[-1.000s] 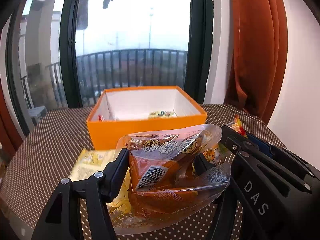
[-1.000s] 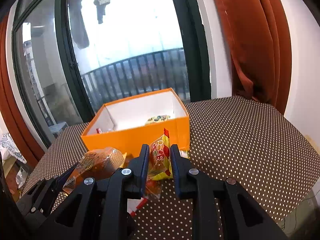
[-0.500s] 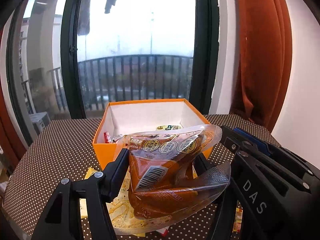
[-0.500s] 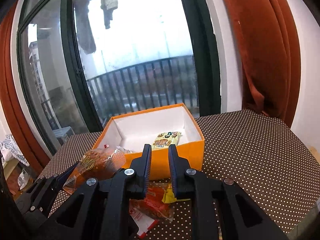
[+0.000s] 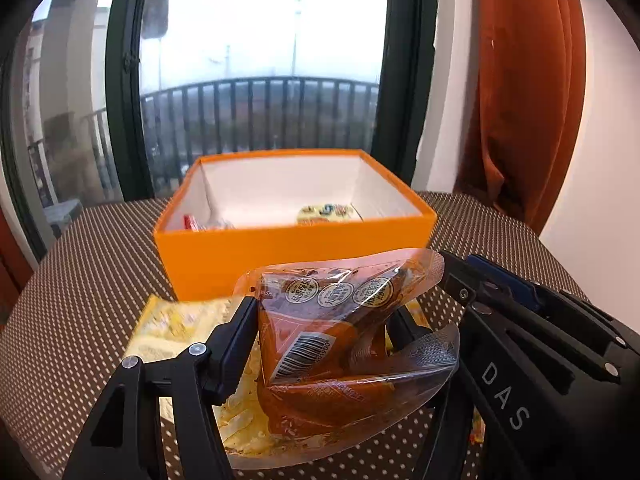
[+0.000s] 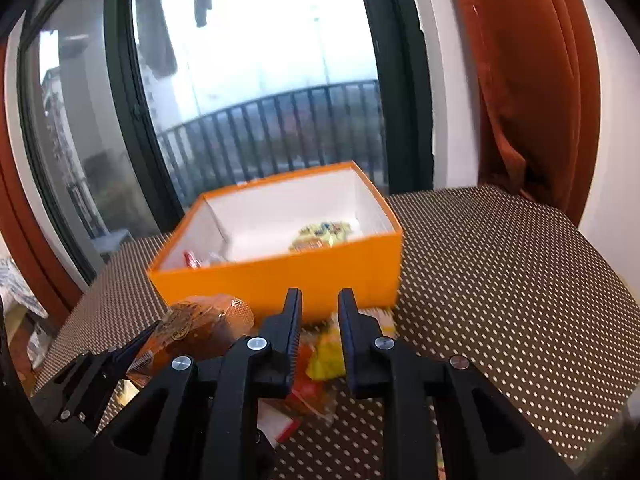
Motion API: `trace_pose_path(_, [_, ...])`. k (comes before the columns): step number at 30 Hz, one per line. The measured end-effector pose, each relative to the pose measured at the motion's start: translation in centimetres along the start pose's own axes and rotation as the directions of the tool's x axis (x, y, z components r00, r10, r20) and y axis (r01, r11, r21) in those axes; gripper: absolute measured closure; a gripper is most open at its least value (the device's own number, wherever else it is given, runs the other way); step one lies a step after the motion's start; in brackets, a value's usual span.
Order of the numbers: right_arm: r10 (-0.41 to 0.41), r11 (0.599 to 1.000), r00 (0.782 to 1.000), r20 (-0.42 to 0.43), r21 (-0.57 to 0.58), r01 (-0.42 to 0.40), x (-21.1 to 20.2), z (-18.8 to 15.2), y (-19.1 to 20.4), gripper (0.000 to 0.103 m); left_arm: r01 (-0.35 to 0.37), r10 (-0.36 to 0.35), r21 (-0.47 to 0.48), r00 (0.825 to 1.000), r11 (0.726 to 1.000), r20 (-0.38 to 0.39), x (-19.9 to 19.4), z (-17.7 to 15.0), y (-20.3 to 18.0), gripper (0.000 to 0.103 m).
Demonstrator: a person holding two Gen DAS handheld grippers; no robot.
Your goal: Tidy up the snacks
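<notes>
Grippers both tilt downward toward the orange box (image 5: 294, 254) on the dotted table (image 6: 500, 264). Left gripper (image 5: 324, 332) is clamped on a brown snack pouch (image 5: 332, 344), held above a yellow packet (image 5: 180, 324). Right gripper (image 6: 319, 300) is closed and empty, over loose snacks (image 6: 324, 356) before the box.

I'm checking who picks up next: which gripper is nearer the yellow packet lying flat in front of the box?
Left. The left gripper holds an orange packet just above the yellow packet; the right gripper sits further right, over other snacks.
</notes>
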State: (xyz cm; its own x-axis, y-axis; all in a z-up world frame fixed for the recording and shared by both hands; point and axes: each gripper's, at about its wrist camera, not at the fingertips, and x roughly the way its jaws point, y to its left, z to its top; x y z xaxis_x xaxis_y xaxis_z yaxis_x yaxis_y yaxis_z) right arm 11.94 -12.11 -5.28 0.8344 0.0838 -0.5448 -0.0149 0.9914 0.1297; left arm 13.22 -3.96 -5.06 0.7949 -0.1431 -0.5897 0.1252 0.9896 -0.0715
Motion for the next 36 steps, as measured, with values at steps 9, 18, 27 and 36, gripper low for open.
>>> trace_pose_path(9, [-0.036, 0.999, 0.999, -0.033, 0.025, 0.037, -0.5, -3.5, -2.7, 0.037, 0.019, -0.02, -0.009, 0.999, 1.0, -0.031, 0.1, -3.8, -1.8, 0.04])
trace_pose_path(18, [-0.059, 0.997, 0.994, -0.093, 0.051, 0.064, 0.4, -7.8, -4.8, 0.035, 0.024, -0.024, 0.0, 0.995, 1.0, -0.096, 1.8, -7.9, -3.4, 0.04])
trace_pose_path(27, [-0.097, 0.991, 0.987, -0.131, 0.082, 0.109, 1.2, -10.7, -6.2, 0.034, 0.013, -0.009, 0.034, 0.991, 0.999, -0.13, 3.2, -10.6, -4.3, 0.04])
trace_pose_path(36, [-0.153, 0.977, 0.97, -0.188, 0.12, 0.178, 1.7, -12.6, -8.1, 0.033, 0.026, -0.014, 0.073, 0.988, 0.997, -0.155, 4.5, -12.0, -6.0, 0.037])
